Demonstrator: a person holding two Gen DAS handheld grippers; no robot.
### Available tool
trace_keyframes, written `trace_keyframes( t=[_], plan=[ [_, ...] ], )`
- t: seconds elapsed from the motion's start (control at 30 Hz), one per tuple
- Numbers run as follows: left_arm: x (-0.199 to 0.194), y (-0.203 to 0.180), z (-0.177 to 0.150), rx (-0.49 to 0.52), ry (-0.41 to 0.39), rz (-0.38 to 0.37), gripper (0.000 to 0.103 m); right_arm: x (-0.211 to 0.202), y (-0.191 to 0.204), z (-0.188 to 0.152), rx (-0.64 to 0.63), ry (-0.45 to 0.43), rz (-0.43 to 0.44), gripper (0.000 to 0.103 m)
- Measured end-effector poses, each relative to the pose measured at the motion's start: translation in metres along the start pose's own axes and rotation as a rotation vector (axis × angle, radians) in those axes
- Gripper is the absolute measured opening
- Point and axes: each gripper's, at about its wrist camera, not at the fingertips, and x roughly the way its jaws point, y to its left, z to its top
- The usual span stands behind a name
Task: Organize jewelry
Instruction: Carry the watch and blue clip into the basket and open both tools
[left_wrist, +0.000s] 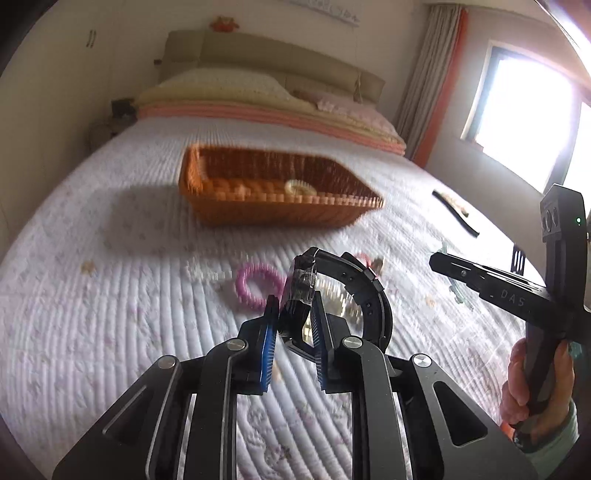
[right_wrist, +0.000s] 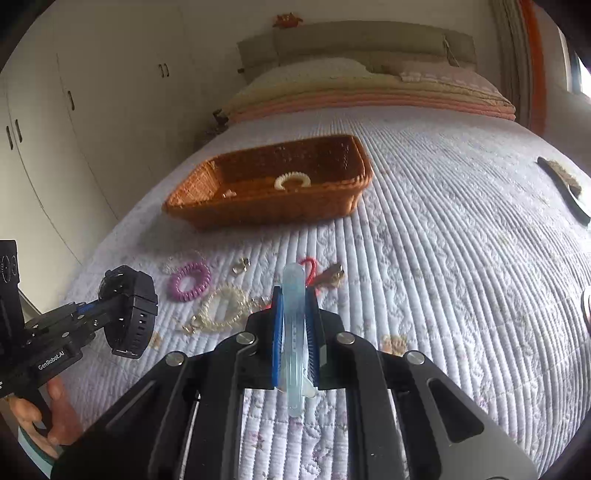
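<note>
My left gripper is shut on a black wristwatch, held above the bed; the watch also shows in the right wrist view. My right gripper is shut on a pale blue translucent bangle, held edge-on above the bed. An orange wicker basket sits further up the bed and holds a cream coil hair tie; the basket also shows in the left wrist view. On the quilt lie a purple coil hair tie, a pearl bracelet, a red hair tie and small gold pieces.
The white quilted bed fills both views. A dark comb-like item lies at the right edge. Pillows and headboard are at the far end, wardrobes on the left, a window on the right.
</note>
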Motion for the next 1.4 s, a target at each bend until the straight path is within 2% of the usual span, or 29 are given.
trace_keyframes(
  t=[0.13, 0.27, 0.4, 0.53, 0.77, 0.93, 1.27, 1.3, 1.33, 1.4],
  plan=[
    [-0.007, 0.001, 0.043, 0.005, -0.067, -0.017, 0.016, -0.005, 0.006, 0.047, -0.032, -0.071, 0.035, 0.01],
    [0.012, 0.006, 0.085, 0.015, -0.098, 0.014, 0.016, 0.013, 0.012, 0.095, -0.064, -0.109, 0.053, 0.01],
    [0.043, 0.013, 0.115, 0.013, -0.088, 0.025, 0.016, 0.052, 0.011, 0.129, -0.057, -0.078, 0.076, 0.01],
    [0.085, 0.021, 0.136, 0.018, -0.051, 0.043, 0.016, 0.102, 0.001, 0.151, -0.021, -0.002, 0.094, 0.01],
    [0.144, 0.037, 0.14, 0.009, 0.023, 0.069, 0.016, 0.184, -0.022, 0.159, 0.031, 0.133, 0.049, 0.01],
    [0.169, 0.042, 0.135, 0.003, 0.08, 0.081, 0.016, 0.214, -0.03, 0.145, 0.036, 0.207, -0.008, 0.01],
    [0.184, 0.04, 0.123, 0.022, 0.128, 0.092, 0.017, 0.24, -0.027, 0.136, 0.034, 0.253, -0.038, 0.01],
    [0.183, 0.039, 0.123, 0.022, 0.128, 0.089, 0.02, 0.24, -0.028, 0.136, 0.042, 0.255, -0.039, 0.01],
    [0.18, 0.039, 0.124, 0.02, 0.123, 0.079, 0.028, 0.24, -0.03, 0.137, 0.051, 0.258, -0.034, 0.011],
    [0.171, 0.037, 0.126, 0.018, 0.101, 0.073, 0.03, 0.232, -0.032, 0.135, 0.076, 0.249, -0.01, 0.015]
  ],
)
